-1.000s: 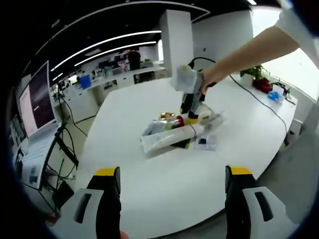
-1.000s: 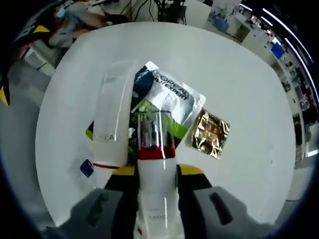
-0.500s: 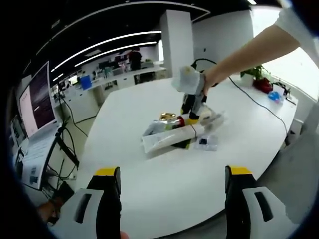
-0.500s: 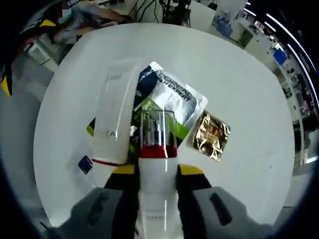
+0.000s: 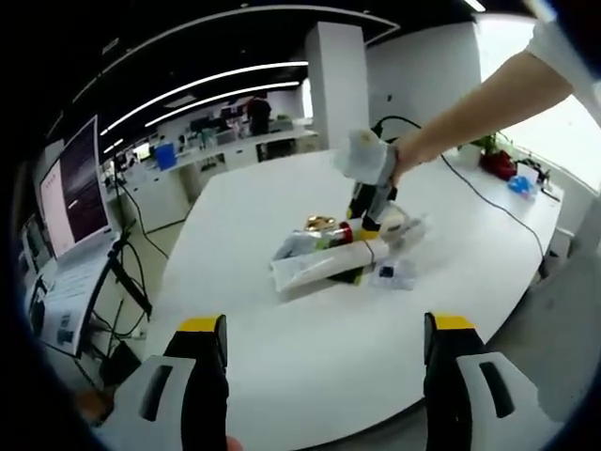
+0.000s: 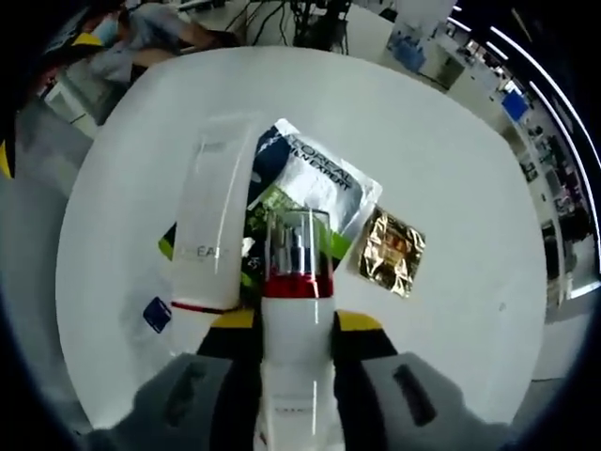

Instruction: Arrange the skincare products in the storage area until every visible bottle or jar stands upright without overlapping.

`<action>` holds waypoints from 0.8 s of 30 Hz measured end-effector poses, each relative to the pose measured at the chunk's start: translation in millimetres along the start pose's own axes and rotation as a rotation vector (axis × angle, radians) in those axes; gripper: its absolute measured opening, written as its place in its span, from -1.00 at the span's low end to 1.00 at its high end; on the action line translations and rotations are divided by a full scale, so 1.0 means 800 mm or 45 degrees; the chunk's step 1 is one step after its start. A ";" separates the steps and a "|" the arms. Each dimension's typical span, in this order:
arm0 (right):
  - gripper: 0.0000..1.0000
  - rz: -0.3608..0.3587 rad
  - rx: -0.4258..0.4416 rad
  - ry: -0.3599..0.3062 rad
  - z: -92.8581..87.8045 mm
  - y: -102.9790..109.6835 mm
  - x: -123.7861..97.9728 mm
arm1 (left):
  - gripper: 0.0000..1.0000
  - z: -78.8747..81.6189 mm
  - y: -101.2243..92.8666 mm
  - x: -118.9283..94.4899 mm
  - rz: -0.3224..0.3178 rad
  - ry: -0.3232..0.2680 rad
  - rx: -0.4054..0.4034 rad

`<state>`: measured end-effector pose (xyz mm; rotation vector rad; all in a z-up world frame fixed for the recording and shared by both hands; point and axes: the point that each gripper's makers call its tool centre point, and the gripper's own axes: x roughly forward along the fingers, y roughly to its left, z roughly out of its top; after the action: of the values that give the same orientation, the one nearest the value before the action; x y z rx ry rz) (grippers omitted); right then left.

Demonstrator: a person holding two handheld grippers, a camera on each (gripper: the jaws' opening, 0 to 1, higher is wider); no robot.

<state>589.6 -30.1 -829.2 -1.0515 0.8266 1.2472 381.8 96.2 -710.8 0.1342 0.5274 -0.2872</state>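
In the right gripper view my right gripper (image 6: 296, 324) is shut on a white bottle (image 6: 297, 348) with a red band and a clear cap, held over a pile on the white table (image 6: 451, 169). The pile holds a white tube (image 6: 211, 221) lying flat, a white and dark sachet (image 6: 315, 178), a gold sachet (image 6: 390, 252), a green pack (image 6: 252, 274) underneath and a small blue item (image 6: 157, 315). In the left gripper view my left gripper (image 5: 324, 334) stands open near the table edge, well short of the pile (image 5: 338, 258). The right gripper (image 5: 366, 218) hovers over it.
A person's bare arm (image 5: 479, 99) reaches in from the upper right. A black cable (image 5: 488, 188) runs across the far side of the table (image 5: 282, 366). A monitor (image 5: 70, 183) and cables stand off the left edge. Desks fill the background.
The right gripper with the bottle has drifted slightly to the right above the pile. The pile and my left gripper look unchanged.
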 end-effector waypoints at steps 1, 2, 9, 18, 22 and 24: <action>-0.44 -0.008 0.002 0.003 0.000 0.000 -0.001 | 0.68 0.000 0.000 0.000 0.001 -0.002 -0.001; -0.45 -0.018 0.002 0.007 -0.001 0.000 -0.001 | 0.68 0.001 0.000 0.000 0.004 -0.003 0.000; -0.45 -0.078 0.042 -0.036 -0.007 -0.004 -0.017 | 0.69 0.003 0.003 -0.002 0.017 -0.014 0.003; -0.45 -0.170 0.195 -0.171 -0.008 -0.018 -0.048 | 0.69 0.003 0.003 -0.002 0.016 -0.023 0.011; -0.45 -0.216 0.268 -0.232 -0.011 -0.024 -0.064 | 0.69 0.005 0.002 -0.003 0.015 -0.031 0.009; -0.45 -0.229 0.303 -0.260 -0.011 -0.025 -0.073 | 0.69 0.006 0.002 -0.003 0.014 -0.033 0.008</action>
<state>600.7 -58.1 -774.8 -0.7748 0.6883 1.0553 382.6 97.2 -705.7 0.1390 0.5003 -0.2795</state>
